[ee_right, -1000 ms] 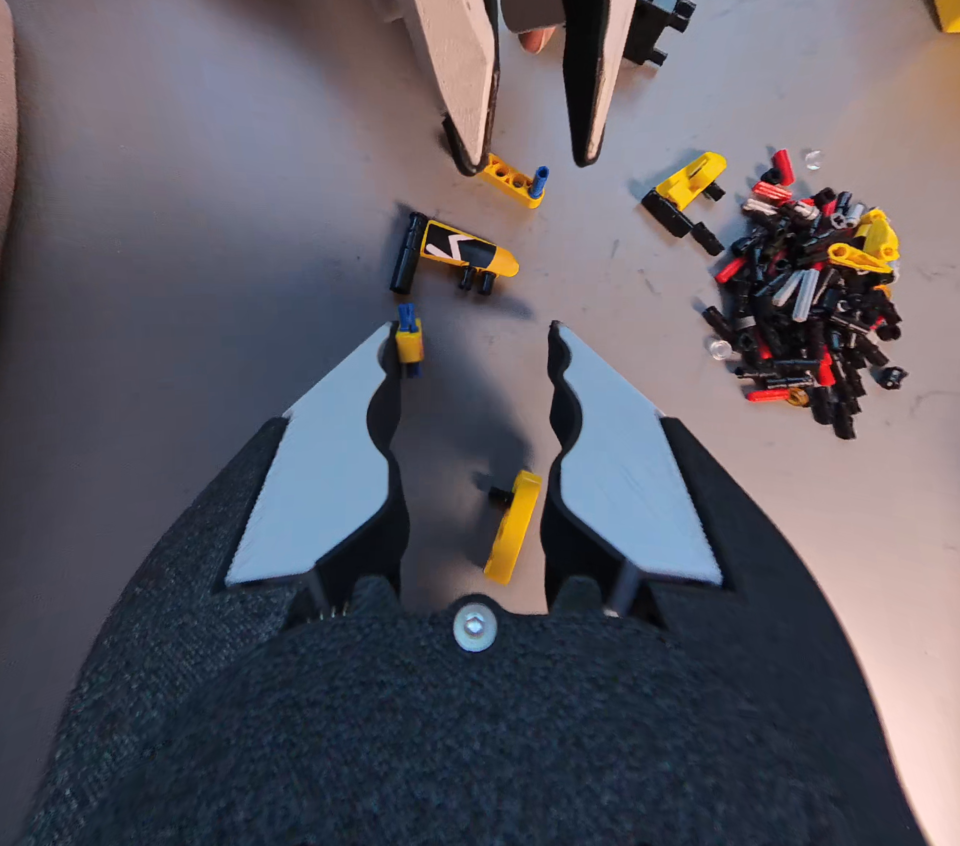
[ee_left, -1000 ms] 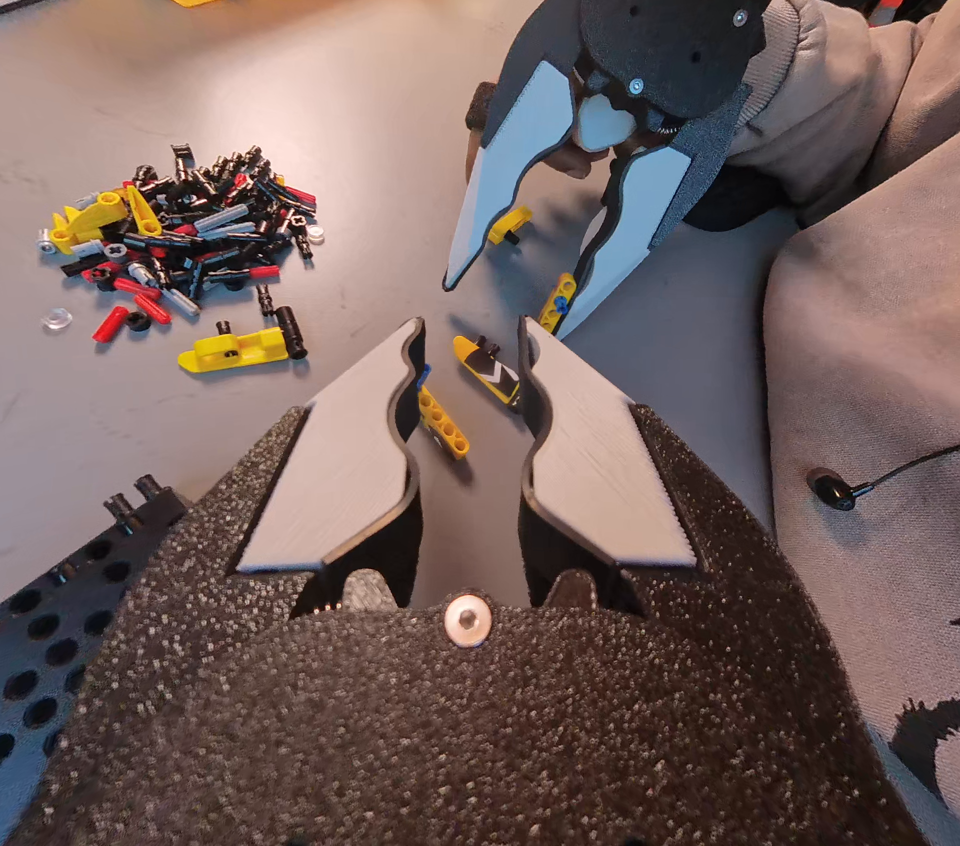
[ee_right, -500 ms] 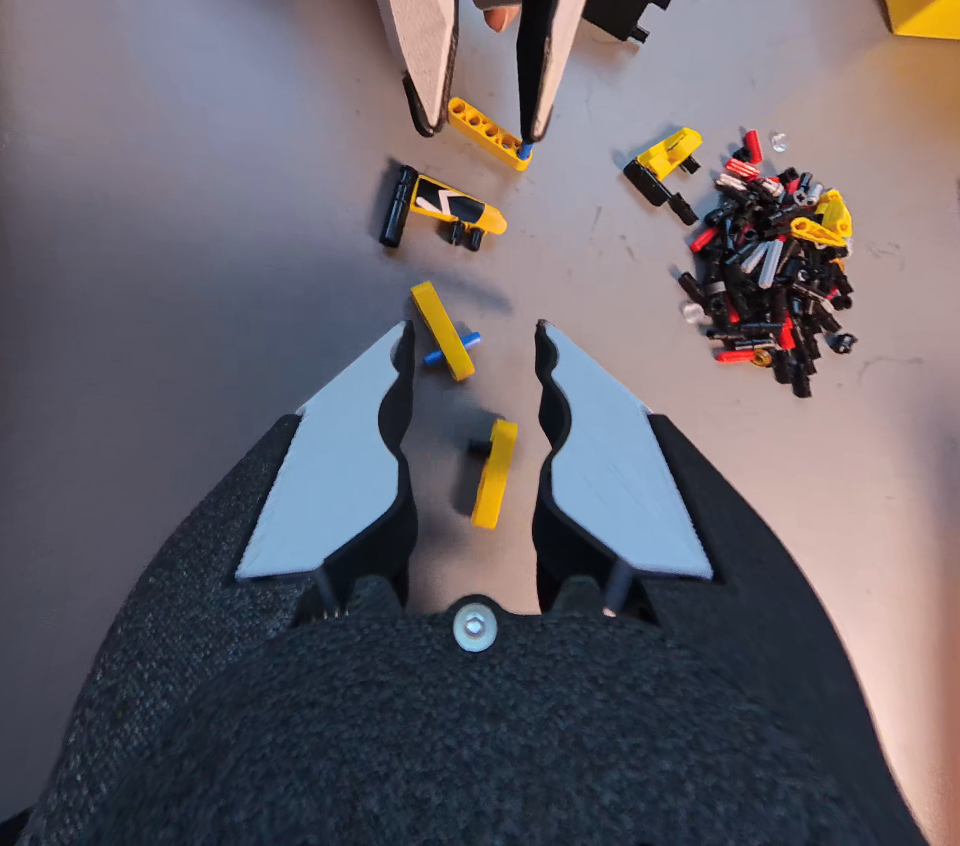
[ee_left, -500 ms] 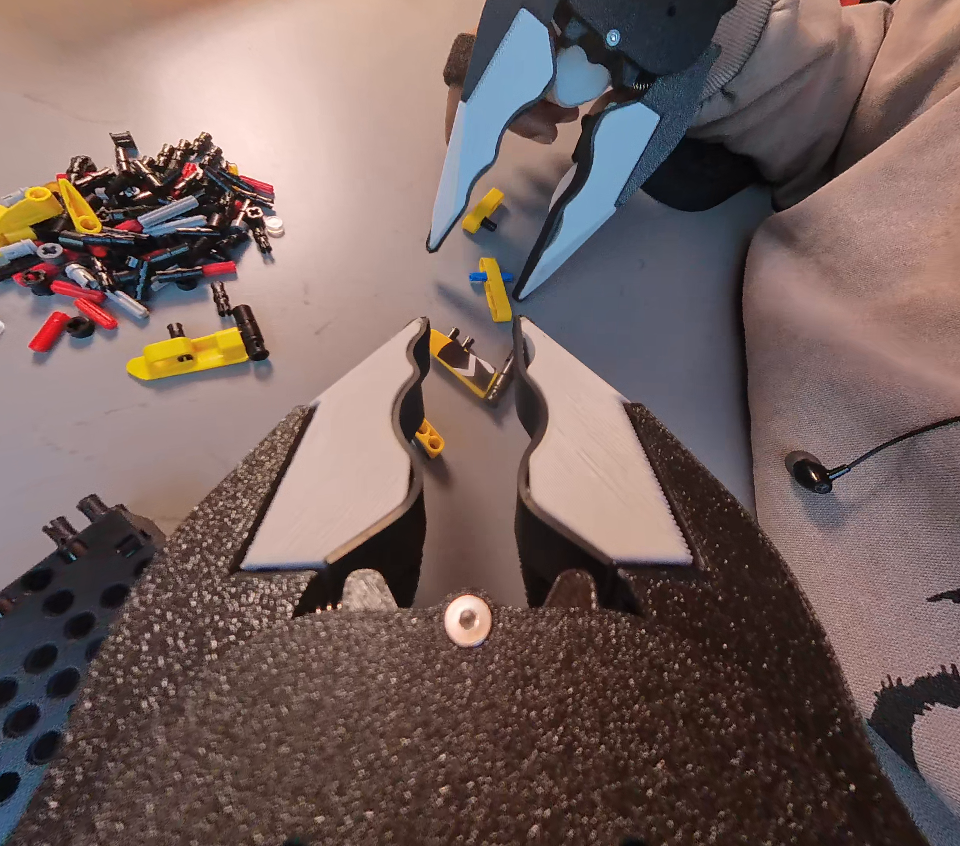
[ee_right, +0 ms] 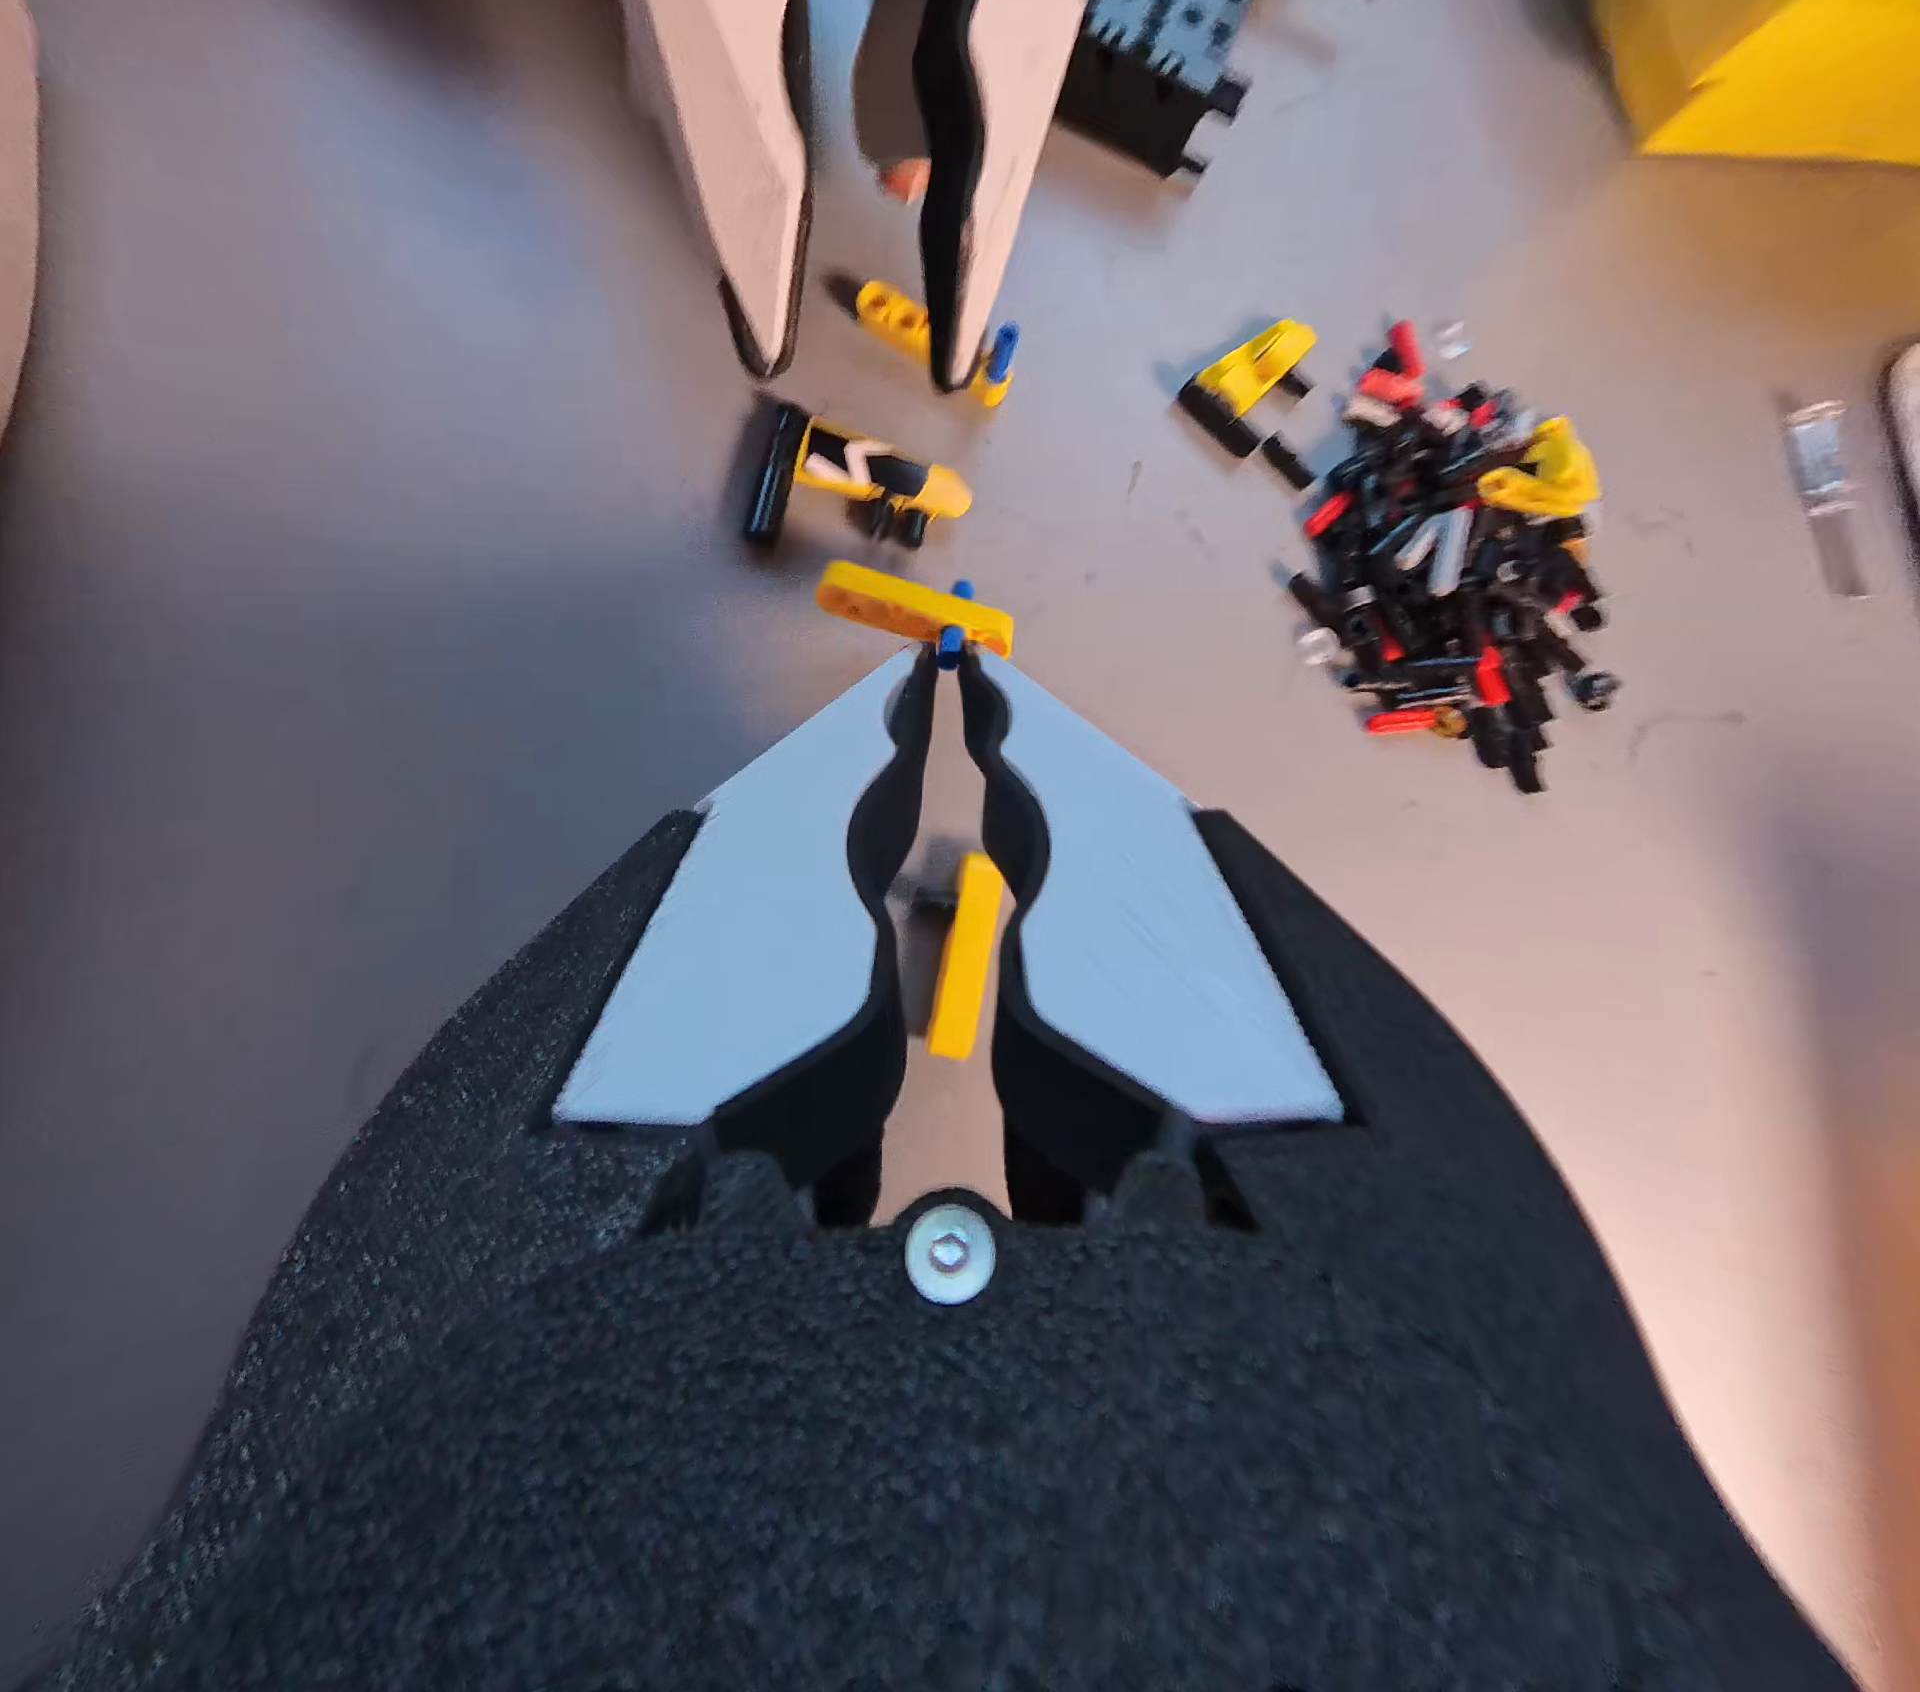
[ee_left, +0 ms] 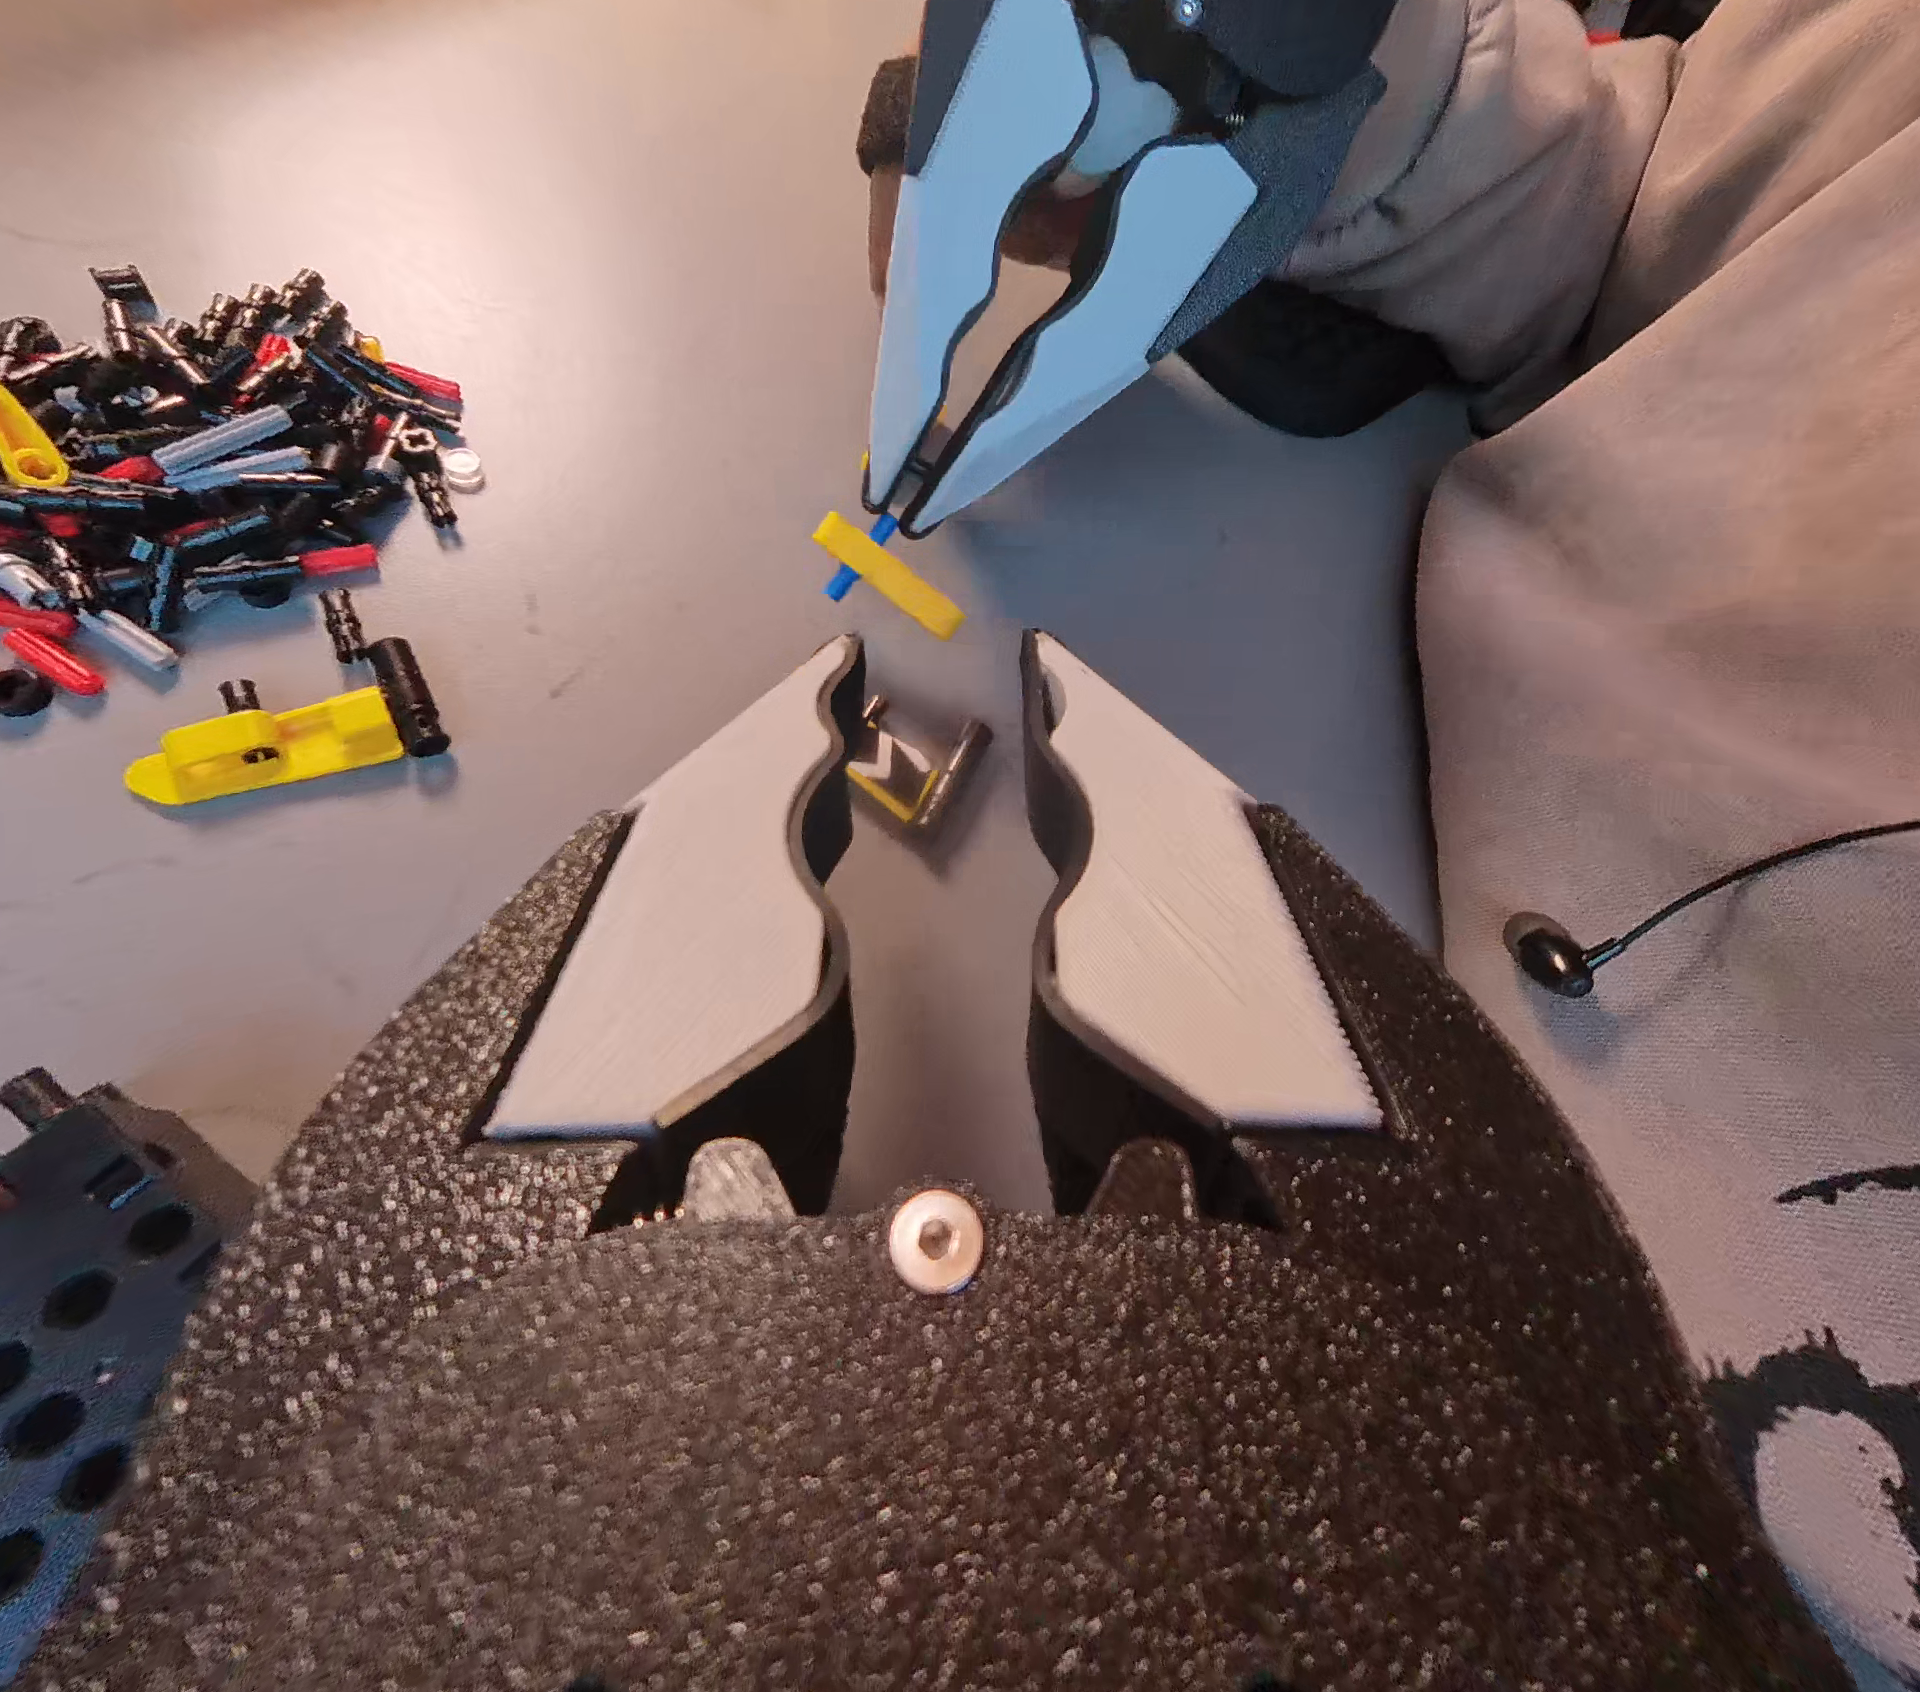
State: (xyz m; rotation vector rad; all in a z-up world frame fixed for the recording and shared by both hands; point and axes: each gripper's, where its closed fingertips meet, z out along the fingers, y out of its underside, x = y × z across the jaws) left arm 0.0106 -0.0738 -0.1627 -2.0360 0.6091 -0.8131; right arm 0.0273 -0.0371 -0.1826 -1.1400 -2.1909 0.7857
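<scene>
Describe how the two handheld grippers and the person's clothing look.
Both grippers have a black, grainy-textured body with a silver screw at the centre and two pale grey, tapering jaws with wavy black inner edges: the left gripper and the right gripper match. The person wears a beige sweatshirt sleeve with a ribbed cuff; a thin black cable lies across the garment.

The right gripper (ee_right: 943, 655) pinches the blue pin (ee_right: 948, 643) of a short yellow beam (ee_right: 909, 612), held crosswise near the black-and-yellow panel (ee_right: 857, 476) between both grippers.
</scene>
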